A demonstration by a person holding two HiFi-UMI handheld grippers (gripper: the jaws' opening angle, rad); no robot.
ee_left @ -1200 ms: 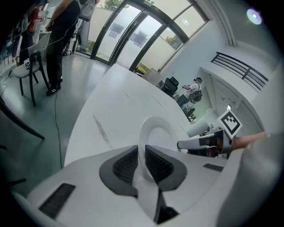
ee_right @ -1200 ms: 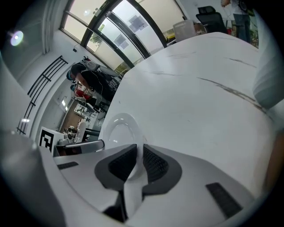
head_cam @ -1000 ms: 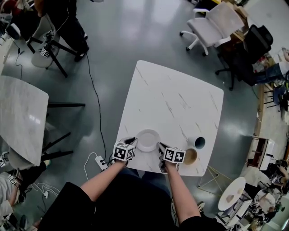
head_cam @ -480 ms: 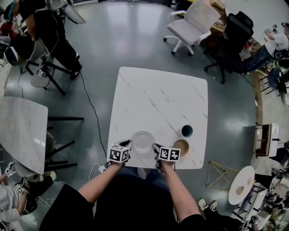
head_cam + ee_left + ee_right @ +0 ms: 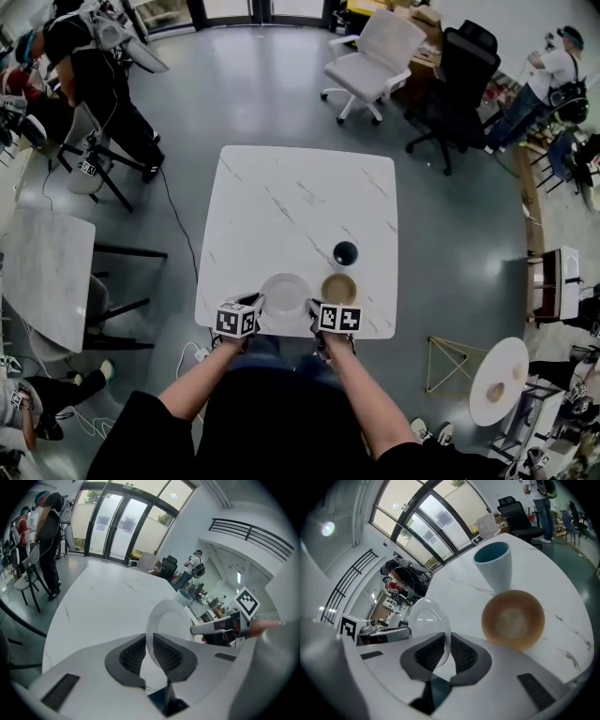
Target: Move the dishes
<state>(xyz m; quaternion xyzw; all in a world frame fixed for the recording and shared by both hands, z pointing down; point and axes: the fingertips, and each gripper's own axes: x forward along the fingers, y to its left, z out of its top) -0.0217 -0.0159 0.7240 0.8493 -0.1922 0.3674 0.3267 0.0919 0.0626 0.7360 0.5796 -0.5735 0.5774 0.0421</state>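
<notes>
A white plate (image 5: 284, 294) is held over the near edge of the white marble table (image 5: 281, 206). My left gripper (image 5: 251, 311) is shut on its left rim and my right gripper (image 5: 317, 317) is shut on its right rim. The left gripper view shows the plate's (image 5: 171, 623) edge pinched between the ribbed pads (image 5: 132, 654). The right gripper view shows the plate (image 5: 429, 620) clamped the same way. A brown bowl (image 5: 338, 288) (image 5: 513, 619) and a dark teal cup (image 5: 345, 252) (image 5: 493, 566) stand on the table just right of the plate.
A second marble table (image 5: 42, 281) stands at the left. Office chairs (image 5: 370, 56) are beyond the far edge and a person (image 5: 98, 70) stands at the far left. A small round table (image 5: 497, 380) is at the lower right. A power strip (image 5: 197, 354) lies on the floor.
Both grippers with the plate between them have lifted and come back toward the table's near edge. The head view has shifted, so the table now sits more to the left.
</notes>
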